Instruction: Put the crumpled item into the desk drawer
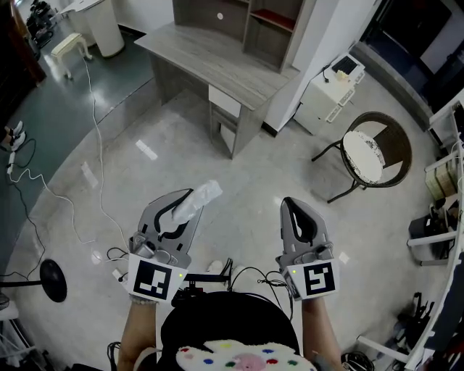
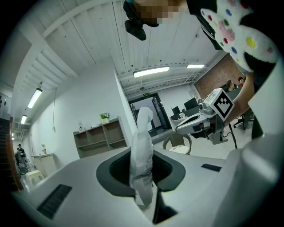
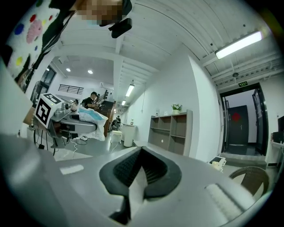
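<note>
A crumpled white plastic wrapper (image 1: 196, 201) sticks out past the tips of my left gripper (image 1: 185, 205), which is shut on it; in the left gripper view the wrapper (image 2: 142, 155) stands upright between the jaws. My right gripper (image 1: 296, 214) is held level beside it, shut with nothing between its jaws, and its tips (image 3: 135, 177) meet in the right gripper view. The grey wooden desk (image 1: 217, 61) stands far ahead, with a white drawer front (image 1: 224, 101) under its right end. Both grippers are well short of the desk, over the open floor.
A round wicker chair (image 1: 371, 153) and a white appliance (image 1: 335, 88) stand at the right. Cables (image 1: 94, 130) run across the floor at the left, by a black round stand base (image 1: 52, 279). A shelf unit (image 1: 246, 22) sits on the desk's back.
</note>
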Demonstrator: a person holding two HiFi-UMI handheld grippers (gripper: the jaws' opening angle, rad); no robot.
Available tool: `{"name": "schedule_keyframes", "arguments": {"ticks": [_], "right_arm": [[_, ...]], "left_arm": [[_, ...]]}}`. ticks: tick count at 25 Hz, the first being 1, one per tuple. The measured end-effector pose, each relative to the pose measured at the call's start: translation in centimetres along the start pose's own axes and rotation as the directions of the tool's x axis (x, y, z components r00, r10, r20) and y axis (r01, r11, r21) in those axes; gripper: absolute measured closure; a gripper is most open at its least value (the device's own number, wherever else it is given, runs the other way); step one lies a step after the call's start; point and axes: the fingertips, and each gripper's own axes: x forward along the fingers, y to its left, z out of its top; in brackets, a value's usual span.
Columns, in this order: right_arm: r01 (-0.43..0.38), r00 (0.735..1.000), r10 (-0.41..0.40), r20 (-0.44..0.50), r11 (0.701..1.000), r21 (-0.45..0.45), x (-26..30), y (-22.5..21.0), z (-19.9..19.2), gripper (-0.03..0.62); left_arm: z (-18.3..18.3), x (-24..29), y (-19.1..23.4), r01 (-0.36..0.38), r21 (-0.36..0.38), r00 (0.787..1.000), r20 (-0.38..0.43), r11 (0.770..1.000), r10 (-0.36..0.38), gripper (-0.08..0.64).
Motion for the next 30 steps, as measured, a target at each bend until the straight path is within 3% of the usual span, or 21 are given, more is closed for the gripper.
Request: {"name": "schedule_keyframes", "arguments": {"ticks": [14,19,30], "right_arm": [[0.043,0.999,-0.043,0.003,0.998,-0.042,1.7,2.5,0.7,0.583],[0.022,1.000,-0.023,-0.015,0.996,-0.083,2.2,3.2,0.5,0.583],[-0.020,1.000,0.020,0.005,0.998,-0.061,7.0,1.1,0.1,0.583]], "left_arm": [[-1.0,-1.1,3.5,0.017,0.014,0.999,0.042,1.000,-0.018,0.494],[-1.4,-1.1,4.1,0.011,0.009,0.999,0.041,1.000,-0.012,0.494],[-2.5,2.2,6.7,-0.030,0.004,0.999,0.030,1.000,0.030,0.494]]}}
